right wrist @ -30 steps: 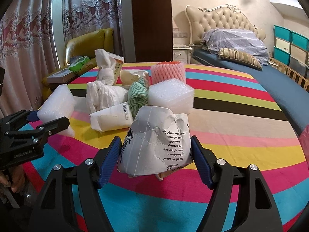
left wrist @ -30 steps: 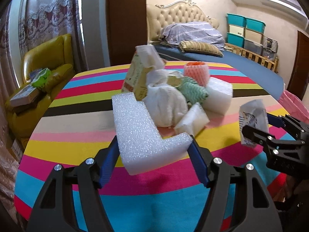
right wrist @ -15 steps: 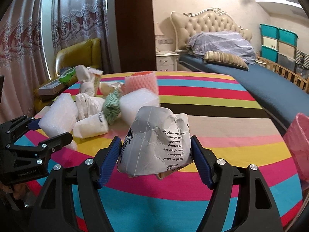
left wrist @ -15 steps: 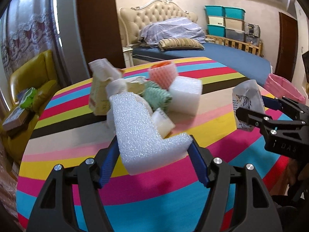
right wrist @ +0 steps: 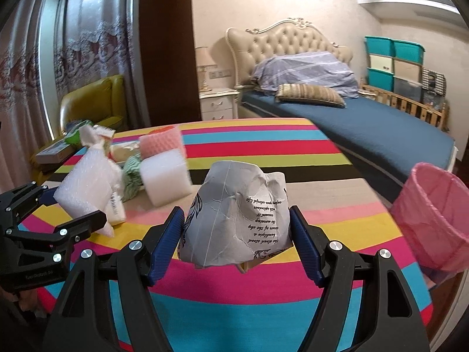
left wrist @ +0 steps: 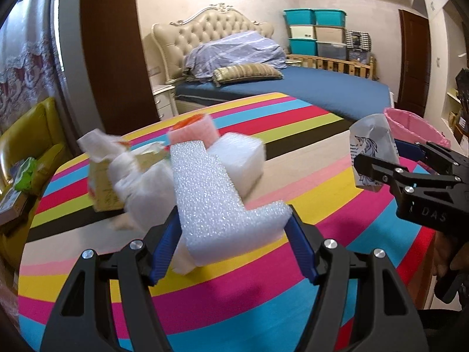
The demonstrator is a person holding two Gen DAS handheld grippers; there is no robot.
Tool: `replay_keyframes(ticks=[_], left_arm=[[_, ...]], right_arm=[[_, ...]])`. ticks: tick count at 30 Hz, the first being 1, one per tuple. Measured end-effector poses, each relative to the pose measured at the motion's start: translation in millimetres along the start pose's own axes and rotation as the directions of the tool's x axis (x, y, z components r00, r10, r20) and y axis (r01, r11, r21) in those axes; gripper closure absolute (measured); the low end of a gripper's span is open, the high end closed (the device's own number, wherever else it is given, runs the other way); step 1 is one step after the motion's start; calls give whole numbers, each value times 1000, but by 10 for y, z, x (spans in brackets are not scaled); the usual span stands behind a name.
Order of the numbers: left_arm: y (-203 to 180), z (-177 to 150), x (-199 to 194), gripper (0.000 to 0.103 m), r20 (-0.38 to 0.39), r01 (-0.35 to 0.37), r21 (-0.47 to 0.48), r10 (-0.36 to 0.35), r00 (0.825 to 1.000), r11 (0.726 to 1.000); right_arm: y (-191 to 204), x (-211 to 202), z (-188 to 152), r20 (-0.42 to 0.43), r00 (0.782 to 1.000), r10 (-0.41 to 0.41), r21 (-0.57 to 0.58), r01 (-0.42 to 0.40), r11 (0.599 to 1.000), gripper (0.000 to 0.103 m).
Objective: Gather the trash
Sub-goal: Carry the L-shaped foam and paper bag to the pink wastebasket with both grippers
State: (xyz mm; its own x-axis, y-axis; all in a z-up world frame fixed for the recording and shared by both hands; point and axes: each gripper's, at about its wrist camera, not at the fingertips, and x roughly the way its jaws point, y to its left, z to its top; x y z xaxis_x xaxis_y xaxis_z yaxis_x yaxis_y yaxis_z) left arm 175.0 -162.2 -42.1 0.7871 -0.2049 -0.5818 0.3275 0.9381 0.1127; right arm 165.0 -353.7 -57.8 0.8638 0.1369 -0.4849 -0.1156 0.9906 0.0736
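My left gripper (left wrist: 231, 228) is shut on an L-shaped white foam piece (left wrist: 217, 202) and holds it above the striped table (left wrist: 234, 299). My right gripper (right wrist: 237, 231) is shut on a crumpled white paper cup (right wrist: 237, 214) with printed text; it also shows in the left wrist view (left wrist: 370, 152). A pink bin (right wrist: 433, 217) stands beyond the table's right edge, to the right of the right gripper. A pile of trash remains on the table: a pink foam net (right wrist: 161, 143), a white foam block (right wrist: 165, 176), a green net (right wrist: 132, 179), a white wad (left wrist: 146, 187).
A bed (right wrist: 366, 123) with pillows lies behind the table. A yellow armchair (right wrist: 93, 105) with items on it is at the left. A nightstand (right wrist: 218, 102) and stacked storage boxes (right wrist: 392, 64) stand by the far wall.
Both grippers have swung to the right with their loads. The pink bin has come into view at the right, and the trash pile has shifted left in both views.
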Motion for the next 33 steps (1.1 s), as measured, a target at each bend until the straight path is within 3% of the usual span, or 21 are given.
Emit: replay_keyframes(ticks=[12,19,25,33], left_arm=[[-592,225,223,36,16,101,100,-103,995,990],[-1046,476,342,36,38,179,167,-188,982,970],[-1557,795,452,36,55,286,221,-304,951,932],[-2417,1213,681,36,27,447,291,-474,880,846]], right_arm=[[-562,-149,-1,31,994,-101,85,98,992,34],[-1005,-282,1,48,981,-185,124,178,976,34],[-1514,-470,-32,66,956,-287,166,274,947,34],[-2269,-646,-114,75,907,-414,194,394,898,34]])
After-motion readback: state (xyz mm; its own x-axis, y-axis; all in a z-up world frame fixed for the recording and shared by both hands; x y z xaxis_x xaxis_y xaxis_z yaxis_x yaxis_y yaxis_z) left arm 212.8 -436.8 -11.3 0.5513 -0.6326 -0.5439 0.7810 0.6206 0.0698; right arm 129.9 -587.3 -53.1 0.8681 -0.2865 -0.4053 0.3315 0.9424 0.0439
